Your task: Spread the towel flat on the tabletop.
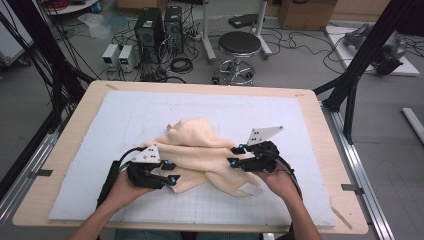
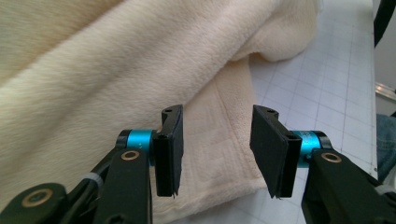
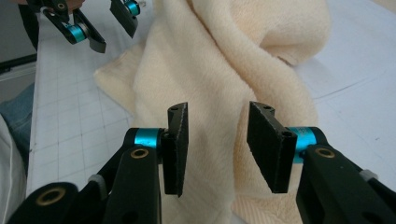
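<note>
A crumpled cream towel [image 1: 200, 150] lies on the white gridded mat [image 1: 125, 120] in the middle of the table. My left gripper [image 1: 171, 172] sits at the towel's left front edge, jaws open. In the left gripper view the gripper [image 2: 217, 154] hovers over the towel's hemmed corner [image 2: 219, 140], and its pads do not touch the cloth. My right gripper [image 1: 233, 155] is at the towel's right side, open. In the right gripper view the gripper [image 3: 217, 147] frames a fold of towel [image 3: 219, 60] without pressing it. The left gripper [image 3: 100, 23] shows far off in that view.
The mat covers a wooden table [image 1: 320, 130]. Black frame posts [image 1: 367, 45] rise at both sides. Beyond the far edge stand a round stool [image 1: 239, 47], computer towers [image 1: 160, 27] and tangled cables on the floor.
</note>
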Motion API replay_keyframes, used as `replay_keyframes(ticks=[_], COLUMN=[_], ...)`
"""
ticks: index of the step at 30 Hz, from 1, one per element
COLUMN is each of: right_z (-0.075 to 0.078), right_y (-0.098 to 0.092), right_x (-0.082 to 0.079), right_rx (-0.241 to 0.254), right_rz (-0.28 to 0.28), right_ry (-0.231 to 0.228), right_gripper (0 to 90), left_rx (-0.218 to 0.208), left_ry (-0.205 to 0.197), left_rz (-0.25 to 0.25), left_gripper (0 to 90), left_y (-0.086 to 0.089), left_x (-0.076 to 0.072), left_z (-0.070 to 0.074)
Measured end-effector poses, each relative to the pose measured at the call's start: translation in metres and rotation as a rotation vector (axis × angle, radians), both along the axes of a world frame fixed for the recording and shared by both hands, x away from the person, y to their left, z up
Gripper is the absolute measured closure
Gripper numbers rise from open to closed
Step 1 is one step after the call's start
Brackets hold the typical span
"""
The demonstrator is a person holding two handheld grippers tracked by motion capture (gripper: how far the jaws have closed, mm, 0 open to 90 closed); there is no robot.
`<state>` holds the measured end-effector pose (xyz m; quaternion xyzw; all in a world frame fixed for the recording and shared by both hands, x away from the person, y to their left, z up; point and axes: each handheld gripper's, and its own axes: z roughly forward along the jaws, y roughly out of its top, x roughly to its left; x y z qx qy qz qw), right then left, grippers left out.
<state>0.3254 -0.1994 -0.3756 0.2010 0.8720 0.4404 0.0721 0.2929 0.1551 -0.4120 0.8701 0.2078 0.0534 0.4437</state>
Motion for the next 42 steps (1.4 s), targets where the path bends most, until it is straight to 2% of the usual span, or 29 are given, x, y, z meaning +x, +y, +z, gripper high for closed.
replay_keyframes(ticks=[4,9,11,14,17,20,22,25,29,31,37,39,42], right_z=[-0.003,-0.004,-0.006,-0.008,-0.011,-0.012,-0.013,-0.013,-0.013,-0.013,-0.013,-0.014,-0.015], right_y=[-0.003,-0.005,-0.008,-0.010,-0.011,-0.009,-0.007,-0.005,-0.002,0.000,0.007,0.008,0.010], right_x=[-0.001,-0.004,-0.005,-0.007,-0.008,-0.008,-0.008,-0.009,-0.011,-0.011,-0.014,-0.014,-0.013], right_rx=[-0.020,-0.016,-0.019,-0.022,-0.022,-0.030,-0.031,-0.032,-0.043,-0.043,-0.054,-0.056,-0.060], right_rz=[0.009,0.020,0.023,0.022,0.027,0.043,0.044,0.051,0.061,0.061,0.078,0.081,0.082], right_ry=[0.009,0.006,0.002,0.008,0.009,0.018,0.016,0.012,0.009,0.014,0.006,0.004,0.001], right_gripper=[56.0,54.6,54.6,54.6,54.4,54.1,53.6,53.2,53.3,53.3,53.3,53.3,53.3], left_rx=[0.022,0.042,0.060,0.097,0.111,0.107,0.117,0.121,0.104,0.111,0.067,0.064,0.036], left_ry=[0.032,0.056,0.058,0.059,0.037,0.045,0.039,0.025,0.013,0.001,0.005,0.002,0.018], left_rz=[-0.036,-0.080,-0.117,-0.136,-0.124,-0.118,-0.132,-0.159,-0.166,-0.151,-0.067,-0.045,-0.048], left_gripper=[54.3,55.1,59.4,63.5,71.5,81.7,84.0,85.1,85.4,85.4,85.6,85.6,82.5], left_y=[-0.011,-0.026,-0.030,-0.036,-0.037,-0.036,-0.032,-0.021,0.009,0.027,0.078,0.089,0.093], left_x=[0.002,0.001,0.000,0.000,0.000,0.001,-0.002,-0.009,-0.020,-0.024,-0.032,-0.034,-0.035], left_z=[-0.007,-0.014,-0.015,-0.020,-0.021,-0.020,-0.017,-0.010,0.002,0.008,0.023,0.026,0.025])
